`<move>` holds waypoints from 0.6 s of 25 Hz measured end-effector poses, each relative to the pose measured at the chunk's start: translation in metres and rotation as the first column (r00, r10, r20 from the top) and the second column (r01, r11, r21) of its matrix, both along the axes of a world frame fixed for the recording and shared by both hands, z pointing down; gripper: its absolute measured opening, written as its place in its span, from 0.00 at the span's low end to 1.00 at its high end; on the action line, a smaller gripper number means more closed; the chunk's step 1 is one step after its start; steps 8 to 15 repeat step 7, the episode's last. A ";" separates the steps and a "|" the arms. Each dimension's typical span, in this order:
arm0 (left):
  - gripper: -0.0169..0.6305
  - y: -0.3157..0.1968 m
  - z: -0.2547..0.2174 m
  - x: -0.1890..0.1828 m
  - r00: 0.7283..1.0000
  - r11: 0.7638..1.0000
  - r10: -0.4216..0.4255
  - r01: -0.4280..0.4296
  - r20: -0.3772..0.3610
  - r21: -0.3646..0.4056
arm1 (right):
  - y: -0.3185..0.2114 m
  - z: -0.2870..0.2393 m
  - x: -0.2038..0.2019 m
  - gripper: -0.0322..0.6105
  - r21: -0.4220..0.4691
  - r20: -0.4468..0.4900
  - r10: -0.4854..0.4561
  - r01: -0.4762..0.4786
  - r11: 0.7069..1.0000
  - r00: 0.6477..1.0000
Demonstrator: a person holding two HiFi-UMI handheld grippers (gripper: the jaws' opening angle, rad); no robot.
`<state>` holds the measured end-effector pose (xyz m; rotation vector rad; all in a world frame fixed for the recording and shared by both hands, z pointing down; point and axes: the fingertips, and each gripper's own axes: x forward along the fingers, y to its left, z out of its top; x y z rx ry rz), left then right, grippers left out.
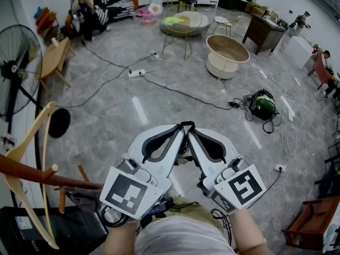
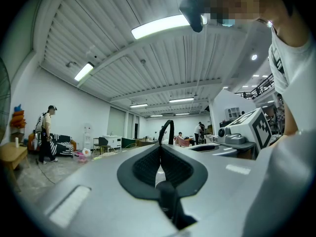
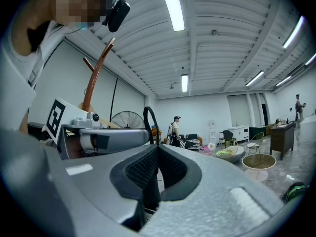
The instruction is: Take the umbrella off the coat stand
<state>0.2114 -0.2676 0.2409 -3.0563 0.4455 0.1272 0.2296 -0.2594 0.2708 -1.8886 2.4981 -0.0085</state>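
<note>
Several cables cross the glossy grey marble floor.

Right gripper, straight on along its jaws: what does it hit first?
Most likely the left gripper. In the head view the two tips sit nose to nose, so the right gripper would run into it almost at once. Beyond that the line looks like open floor.

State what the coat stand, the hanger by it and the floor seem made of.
Coat stand: likely wood, reddish-brown, with a smooth stained sheen.
Hanger: pale, unstained wood, judging by its colour.
Floor: grey veined stone or tile, polished; bright reflections streak it.
</note>
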 end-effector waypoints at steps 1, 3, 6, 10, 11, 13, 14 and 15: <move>0.06 0.000 0.000 0.000 1.000 1.000 0.000 0.000 0.001 0.000 | 0.000 0.000 0.000 0.05 0.000 0.000 -0.001 0.001 1.000 1.000; 0.06 0.000 0.000 0.000 1.000 1.000 -0.002 0.002 0.002 0.000 | 0.000 -0.001 0.000 0.05 0.000 0.000 -0.002 0.002 1.000 1.000; 0.06 0.000 -0.001 0.001 1.000 1.000 -0.004 0.004 0.003 -0.001 | 0.000 -0.001 0.000 0.05 -0.001 0.000 -0.004 0.004 1.000 1.000; 0.06 0.000 -0.001 0.001 1.000 1.000 -0.004 0.004 0.003 -0.001 | 0.000 -0.001 0.000 0.05 -0.001 0.000 -0.004 0.004 1.000 1.000; 0.06 0.000 -0.001 0.001 1.000 1.000 -0.004 0.004 0.003 -0.001 | 0.000 -0.001 0.000 0.05 -0.001 0.000 -0.004 0.004 1.000 1.000; 0.06 0.000 -0.001 0.001 1.000 1.000 -0.004 0.004 0.003 -0.001 | 0.000 -0.001 0.000 0.05 -0.001 0.000 -0.004 0.004 1.000 1.000; 0.06 0.000 -0.001 0.001 1.000 1.000 -0.004 0.004 0.003 -0.001 | 0.000 -0.001 0.000 0.05 -0.001 0.000 -0.004 0.004 1.000 1.000; 0.06 0.000 -0.001 0.001 1.000 1.000 -0.004 0.004 0.003 -0.001 | 0.000 -0.001 0.000 0.05 -0.001 0.000 -0.004 0.004 1.000 1.000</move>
